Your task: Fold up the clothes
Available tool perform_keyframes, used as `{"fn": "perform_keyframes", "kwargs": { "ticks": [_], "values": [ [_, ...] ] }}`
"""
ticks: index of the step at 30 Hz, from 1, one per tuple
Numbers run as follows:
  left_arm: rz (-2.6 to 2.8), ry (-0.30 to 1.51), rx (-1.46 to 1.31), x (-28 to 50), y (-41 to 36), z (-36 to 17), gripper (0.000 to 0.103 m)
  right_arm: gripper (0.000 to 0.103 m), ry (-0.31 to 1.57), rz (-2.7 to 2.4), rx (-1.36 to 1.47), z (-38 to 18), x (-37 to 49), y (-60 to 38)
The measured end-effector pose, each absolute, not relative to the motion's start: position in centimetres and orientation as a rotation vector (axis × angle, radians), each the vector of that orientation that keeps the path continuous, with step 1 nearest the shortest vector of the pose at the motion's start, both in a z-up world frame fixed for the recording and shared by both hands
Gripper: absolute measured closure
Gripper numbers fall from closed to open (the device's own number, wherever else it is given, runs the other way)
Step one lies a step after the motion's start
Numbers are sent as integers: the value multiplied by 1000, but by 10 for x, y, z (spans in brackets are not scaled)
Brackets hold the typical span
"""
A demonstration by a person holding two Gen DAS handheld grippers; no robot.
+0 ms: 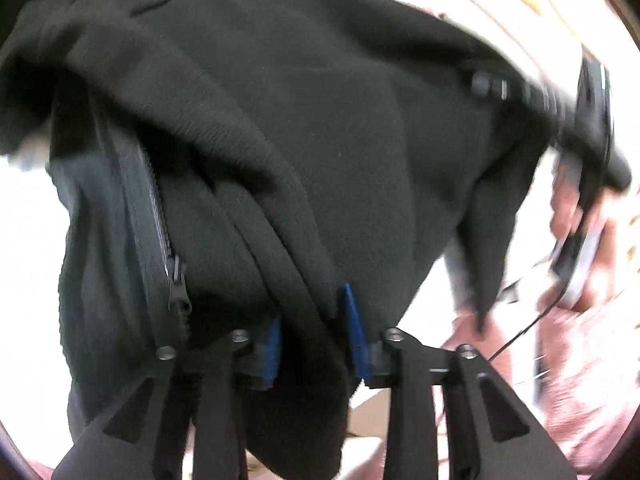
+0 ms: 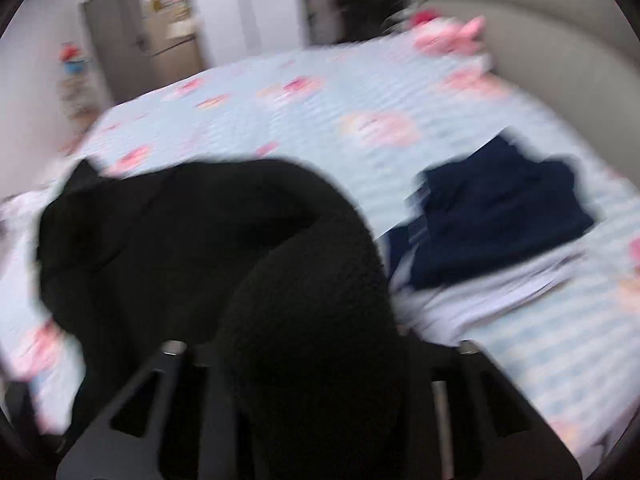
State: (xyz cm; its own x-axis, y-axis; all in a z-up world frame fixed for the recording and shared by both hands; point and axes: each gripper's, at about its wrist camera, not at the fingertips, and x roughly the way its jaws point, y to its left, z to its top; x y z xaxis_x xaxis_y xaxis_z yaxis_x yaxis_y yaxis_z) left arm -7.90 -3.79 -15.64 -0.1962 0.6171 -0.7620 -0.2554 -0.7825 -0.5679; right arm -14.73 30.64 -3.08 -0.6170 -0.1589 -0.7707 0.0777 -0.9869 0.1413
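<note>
A black fleece jacket (image 1: 320, 120) with a zipper (image 1: 160, 220) fills the left wrist view, hanging lifted. My left gripper (image 1: 314, 340) is shut on a thick fold of it, with the cloth pinched between the blue pads (image 1: 356, 332). In the right wrist view the same black fleece jacket (image 2: 200, 240) bunches up over my right gripper (image 2: 316, 344) and hides its fingertips. The cloth rises from between the fingers and is held above the bed. At the right of the left wrist view, blurred, a hand (image 1: 572, 208) holds the other gripper at the jacket's far edge.
A light blue bed sheet (image 2: 320, 100) with pink prints lies below. On it to the right rests a navy garment (image 2: 500, 208) on a pale folded one (image 2: 480, 292). A grey padded headboard (image 2: 540, 40) stands behind, and a door (image 2: 116, 32) at far left.
</note>
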Motion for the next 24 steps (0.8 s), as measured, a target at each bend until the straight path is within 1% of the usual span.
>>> {"fn": "perform_keyframes", "kwargs": {
  "ticks": [1, 2, 3, 4, 5, 6, 9, 11, 12, 13, 14, 15, 16, 17, 18, 19, 21, 24],
  "values": [
    [2005, -485, -1491, -80, -51, -151, 56, 56, -118, -2663, 1305, -36, -139, 299],
    [2017, -519, -1465, -81, -64, -143, 49, 52, -99, -2617, 1308, -43, -132, 291],
    [2068, -534, -1423, -82, -79, -131, 40, 46, -80, -2572, 1311, -49, -125, 283],
    [2119, -548, -1379, -83, -93, -120, 31, 42, -61, -2527, 1313, -55, -118, 274],
    [2179, -558, -1342, -85, -103, -107, 27, 38, -43, -2482, 1314, -62, -111, 266],
    [2226, -574, -1311, -90, -110, -99, 21, 29, -31, -2452, 1308, -67, -108, 257],
    [2272, -668, -1280, -117, -120, -91, 20, 26, -1, -2485, 1308, -78, -118, 249],
    [2251, -692, -1324, -134, -104, -101, 20, 25, 21, -2567, 1363, -87, -130, 245],
    [2245, -699, -1348, -143, -95, -109, 20, 20, 18, -2596, 1382, -92, -134, 245],
    [2244, -701, -1372, -152, -87, -116, 20, 18, 8, -2597, 1413, -99, -140, 251],
    [2285, -663, -1395, -157, -80, -123, 22, 19, -12, -2576, 1469, -108, -146, 258],
    [2325, -623, -1418, -162, -73, -129, 55, 32, -21, -2556, 1505, -116, -146, 263],
    [2366, -578, -1443, -168, -66, -134, 96, 54, -13, -2559, 1514, -122, -142, 268],
    [2413, -501, -1491, -171, -61, -129, 94, 64, -5, -2562, 1524, -127, -138, 274],
    [2423, -492, -1501, -164, -67, -133, 94, 75, -6, -2578, 1528, -130, -134, 281],
    [2420, -502, -1487, -158, -70, -133, 94, 81, -17, -2608, 1527, -130, -129, 292],
    [2455, -443, -1499, -140, -79, -132, 95, 83, -60, -2674, 1523, -125, -124, 314],
    [2475, -437, -1522, -108, -102, -127, 95, 85, -45, -2801, 1456, -103, -124, 334]
  ]
}}
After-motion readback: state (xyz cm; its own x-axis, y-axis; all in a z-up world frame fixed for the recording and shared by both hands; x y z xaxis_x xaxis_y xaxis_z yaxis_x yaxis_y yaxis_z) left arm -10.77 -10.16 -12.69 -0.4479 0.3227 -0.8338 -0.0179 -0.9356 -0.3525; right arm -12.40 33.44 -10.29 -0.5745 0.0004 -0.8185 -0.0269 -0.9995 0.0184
